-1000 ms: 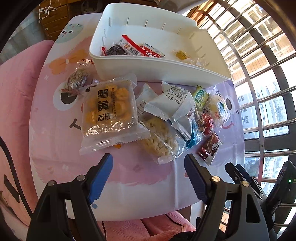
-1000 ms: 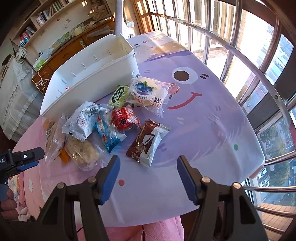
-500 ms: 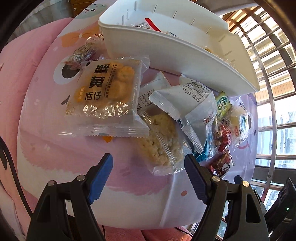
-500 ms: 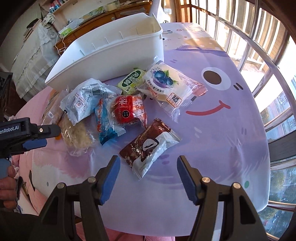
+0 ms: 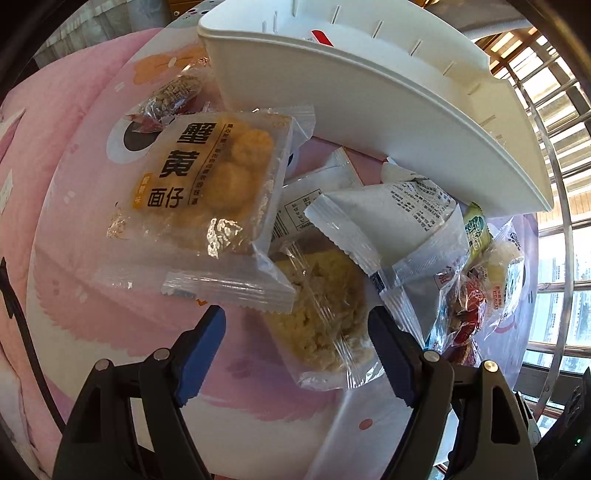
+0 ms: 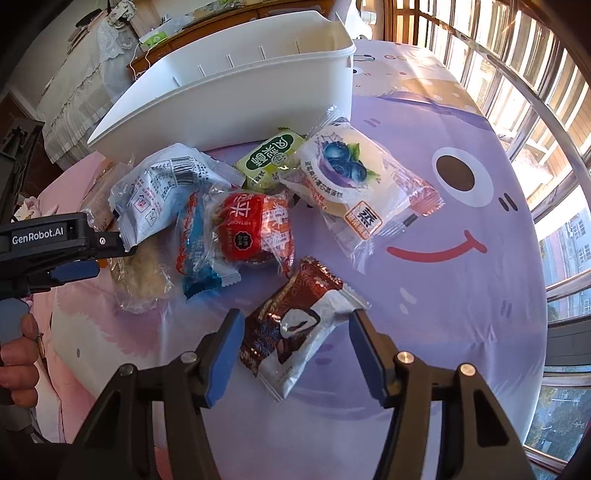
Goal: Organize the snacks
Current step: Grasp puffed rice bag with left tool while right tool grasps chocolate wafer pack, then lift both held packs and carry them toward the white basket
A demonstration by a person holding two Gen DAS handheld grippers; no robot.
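Right wrist view: the right gripper [image 6: 295,350] is closing around the brown-and-white snack packet [image 6: 295,328], not yet pressing it, in front of the white bin [image 6: 236,96]. The slippery wrapper may slide out. The left gripper [image 5: 295,347] stands open above the clear rice-cake packet [image 5: 321,314], holding nothing.

Past the fingertips, a round table wears a cartoon-face tablecloth [image 6: 461,229], lilac on the right fingers' side and pink [image 5: 88,302] on the left fingers' side. Beyond the right finger a curved window [image 6: 524,74] with metal bars [image 6: 554,147] lets in bright, warm sunlight; buildings show through its lower panes. Far ahead of the fingers stands a wooden sideboard [image 6: 207,22] cluttered with small items, and to the left of it hangs a white lace-edged cloth [image 6: 85,85].
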